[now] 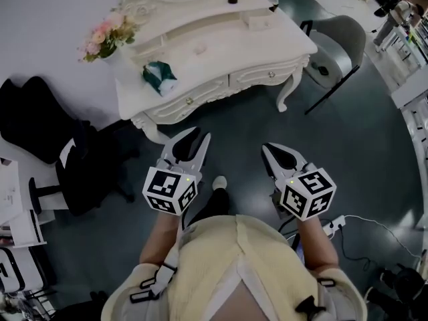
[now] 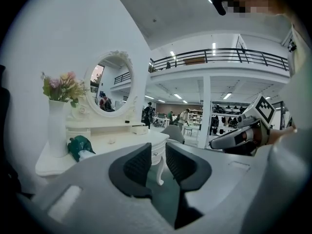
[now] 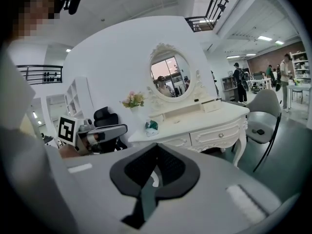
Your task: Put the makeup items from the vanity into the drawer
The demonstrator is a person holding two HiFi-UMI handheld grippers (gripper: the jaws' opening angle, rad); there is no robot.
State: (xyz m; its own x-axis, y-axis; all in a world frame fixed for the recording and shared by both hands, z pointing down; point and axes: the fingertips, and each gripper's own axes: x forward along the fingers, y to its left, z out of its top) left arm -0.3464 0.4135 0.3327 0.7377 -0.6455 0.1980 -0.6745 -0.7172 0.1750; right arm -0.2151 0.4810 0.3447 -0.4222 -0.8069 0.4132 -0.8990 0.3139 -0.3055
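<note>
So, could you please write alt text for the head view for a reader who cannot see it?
A person holds two empty tools over a dark floor, the left tool open, the right tool shut, pointing at a white vanity. A green item and pink flowers sit on its top; its drawers are closed.

Short of the vanity [image 1: 221, 42], the left gripper [image 1: 200, 136] points at it, jaws slightly apart, empty; the right gripper [image 1: 266, 147] has its jaws together.

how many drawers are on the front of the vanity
2. One drawer sits under the green item; the other drawer is nearer the grey chair. Both look shut. Any on the far sides would be hidden.
</note>
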